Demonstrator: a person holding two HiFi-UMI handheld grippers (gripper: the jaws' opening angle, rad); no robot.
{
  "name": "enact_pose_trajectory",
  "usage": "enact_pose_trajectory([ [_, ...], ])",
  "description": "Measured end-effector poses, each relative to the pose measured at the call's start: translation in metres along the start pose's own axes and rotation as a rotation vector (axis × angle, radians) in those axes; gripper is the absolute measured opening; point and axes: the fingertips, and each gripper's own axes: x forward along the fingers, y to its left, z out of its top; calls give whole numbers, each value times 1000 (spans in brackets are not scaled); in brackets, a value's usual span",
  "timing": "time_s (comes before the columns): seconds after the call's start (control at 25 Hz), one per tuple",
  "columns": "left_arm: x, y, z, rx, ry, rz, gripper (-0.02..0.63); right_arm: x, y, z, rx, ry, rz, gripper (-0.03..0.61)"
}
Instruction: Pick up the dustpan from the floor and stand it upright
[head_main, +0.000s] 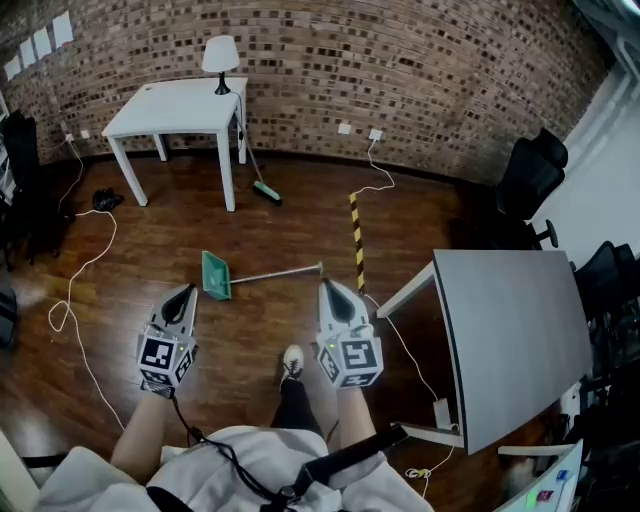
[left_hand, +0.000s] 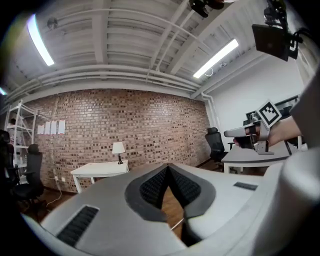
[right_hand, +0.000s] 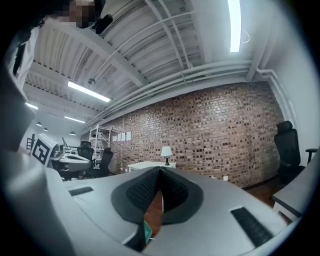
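Dustpan: the green dustpan (head_main: 216, 275) is lying flat on the wooden floor (head_main: 250, 340), with its long handle (head_main: 280, 271) pointing toward the right; nothing is touching it.
Left gripper: the left gripper (head_main: 188, 291) is hovering just beside the pan's near edge, apart from it. Its 2 jaws are pressing tip to tip, clenched on nothing.
Right gripper: the right gripper (head_main: 328, 285) is hovering near the handle's free end. Its 2 jaws are likewise meeting at the tips and gripping nothing.
Head view alone: it is showing the whole layout. A broom (head_main: 262, 186) is leaning at the white table (head_main: 175, 108), which is carrying 1 lamp (head_main: 220, 62). A yellow-and-black strip (head_main: 356, 240) is running along the floor toward the grey desk (head_main: 510, 330), and a white cable (head_main: 80, 270) is trailing at the left.
Left gripper view alone: it is looking level at the brick wall (left_hand: 135, 125). The other gripper's marker cube (left_hand: 268, 113) is showing at the right, and a thin pale line (left_hand: 175, 226) is crossing the floor sliver below the jaws.
Right gripper view alone: a sliver of the green pan is peeking through low in the gap under the jaws, which neither other view is showing.
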Motion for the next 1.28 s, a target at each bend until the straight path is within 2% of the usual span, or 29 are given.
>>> enact_pose_trajectory([
  [0.2,91,28,1,14,26,45,5,81,-63,-2,-17,-14,19,-23],
  [0.4,179,41,21,22,29,79,5,146,-128,17,-41,-19,48,-22],
  [0.6,231,58,40,34,26,95,6,196,-170,28,-17,-29,22,-22],
  [0.8,249,79,42,22,37,115,6,217,-179,36,-22,-27,8,-21],
  [1.08,254,93,37,16,32,103,6,224,-163,28,-66,-16,27,-21],
  [1.28,256,95,29,14,44,85,8,227,-159,15,-67,39,5,-21],
])
